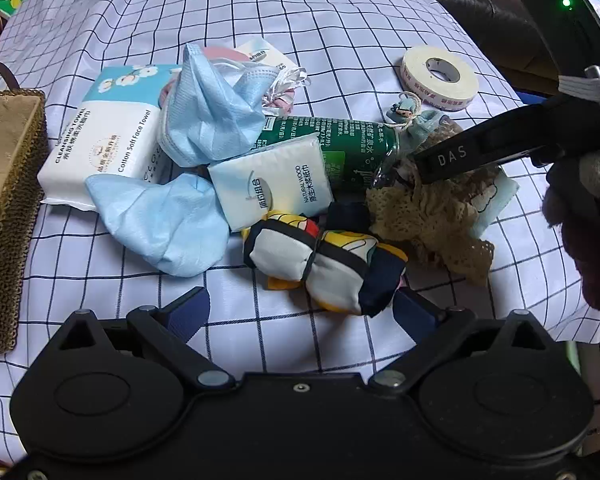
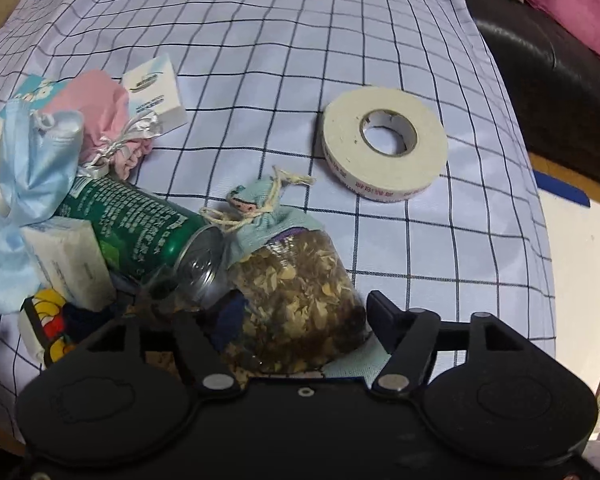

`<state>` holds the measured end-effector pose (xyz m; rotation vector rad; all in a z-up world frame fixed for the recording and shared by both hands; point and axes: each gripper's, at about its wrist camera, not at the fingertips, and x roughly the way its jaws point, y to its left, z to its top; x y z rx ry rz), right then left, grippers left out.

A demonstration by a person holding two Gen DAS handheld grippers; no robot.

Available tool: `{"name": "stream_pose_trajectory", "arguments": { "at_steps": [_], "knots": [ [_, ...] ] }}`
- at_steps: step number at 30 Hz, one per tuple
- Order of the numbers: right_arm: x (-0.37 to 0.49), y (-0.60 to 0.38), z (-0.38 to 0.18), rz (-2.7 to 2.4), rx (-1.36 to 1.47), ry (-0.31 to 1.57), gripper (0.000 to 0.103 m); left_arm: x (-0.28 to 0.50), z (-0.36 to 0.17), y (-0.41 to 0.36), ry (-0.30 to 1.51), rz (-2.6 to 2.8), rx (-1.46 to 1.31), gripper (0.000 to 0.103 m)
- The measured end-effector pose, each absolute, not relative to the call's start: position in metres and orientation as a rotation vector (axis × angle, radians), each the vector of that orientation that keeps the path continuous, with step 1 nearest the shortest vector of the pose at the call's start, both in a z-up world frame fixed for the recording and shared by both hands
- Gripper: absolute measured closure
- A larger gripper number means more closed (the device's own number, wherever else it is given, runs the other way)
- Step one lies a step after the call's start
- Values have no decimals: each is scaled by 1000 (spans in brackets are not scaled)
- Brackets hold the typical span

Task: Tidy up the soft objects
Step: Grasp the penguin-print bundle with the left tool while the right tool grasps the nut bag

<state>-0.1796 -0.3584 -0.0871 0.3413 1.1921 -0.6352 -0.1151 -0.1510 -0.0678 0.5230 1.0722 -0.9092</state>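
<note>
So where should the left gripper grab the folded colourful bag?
Take the folded bag at its waist, where the dark band cinches it. It lies crosswise just ahead of the open left gripper, so come straight down from the near side, one finger each side of the band.

A worktop under a white, navy-checked cloth (image 1: 340, 12) carries a woven basket (image 1: 8, 216) at its left edge, a face-towel pack (image 1: 100, 136), blue masks (image 1: 164, 220), a tissue pack (image 1: 272, 184), a green can (image 2: 140, 228), a folded printed bag (image 1: 324, 264), lace (image 1: 432, 220), a sachet (image 2: 296, 292) and a tape roll (image 2: 384, 140).
</note>
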Motion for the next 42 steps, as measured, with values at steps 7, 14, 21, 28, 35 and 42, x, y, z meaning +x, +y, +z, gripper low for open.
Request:
{"name": "stream_pose_trajectory", "arguments": {
  "at_steps": [7, 14, 21, 28, 35, 42],
  "knots": [
    [-180, -373, -102, -638, 428, 1208, 13, -108, -74, -163, 1112, -889, 482, 8],
    [-168, -379, -113, -668, 416, 1280, 0, -99, -82, -175, 1152, -857, 470, 4],
    [-163, -373, -100, -584, 409, 1258, 43, -95, -95, -179, 1276, -903, 447, 30],
    [-168, -382, -80, -520, 499, 1242, 56, -92, -87, -170, 1281, -923, 390, 55],
    [-187, -406, -56, -564, 658, 1162, 56, -93, -74, -160, 1249, -945, 392, 61],
    [-194, -420, -50, -646, 724, 1119, 56, -82, -66, -135, 1260, -918, 386, 69]
  ]
}}
